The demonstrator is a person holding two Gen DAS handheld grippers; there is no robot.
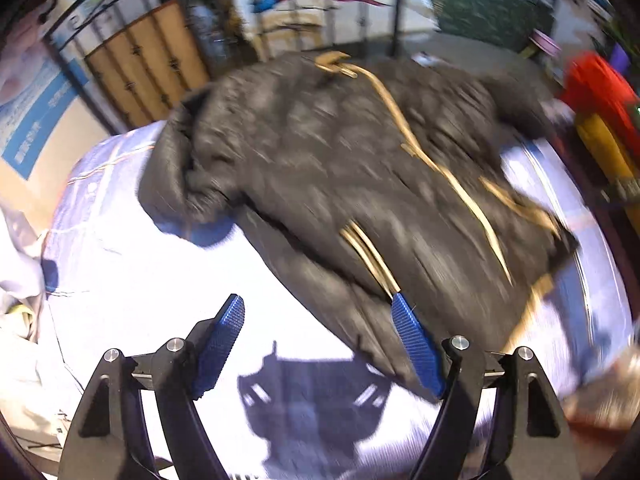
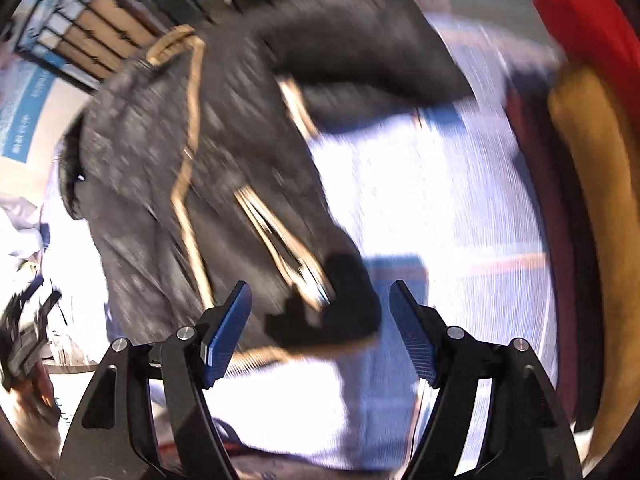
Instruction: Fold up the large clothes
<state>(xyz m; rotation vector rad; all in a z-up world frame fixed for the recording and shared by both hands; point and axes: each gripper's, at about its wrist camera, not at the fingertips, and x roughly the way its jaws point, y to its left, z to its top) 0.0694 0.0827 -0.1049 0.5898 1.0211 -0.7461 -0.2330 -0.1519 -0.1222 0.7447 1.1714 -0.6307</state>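
Both views smeared by motion blur; fabric detail hard to read. The dark jacket (image 1: pixel 340 160), quilted-looking with tan piping and tan zip lines, lies spread on the pale sheet (image 1: pixel 132 264) covering the table. Its far sleeve runs out of sharpness in my right view. My left gripper (image 1: pixel 318 334) stands wide, nothing between the blue ribbed pads. My right gripper (image 2: pixel 320 316) is likewise wide above the hem, gripping nothing.

We see a matt black quilted cloth jacket (image 1: pixel 320 168) with tan trim, lying on smooth pale cloth sheet (image 1: pixel 132 264); ribbed blue pads (image 1: pixel 224 332).
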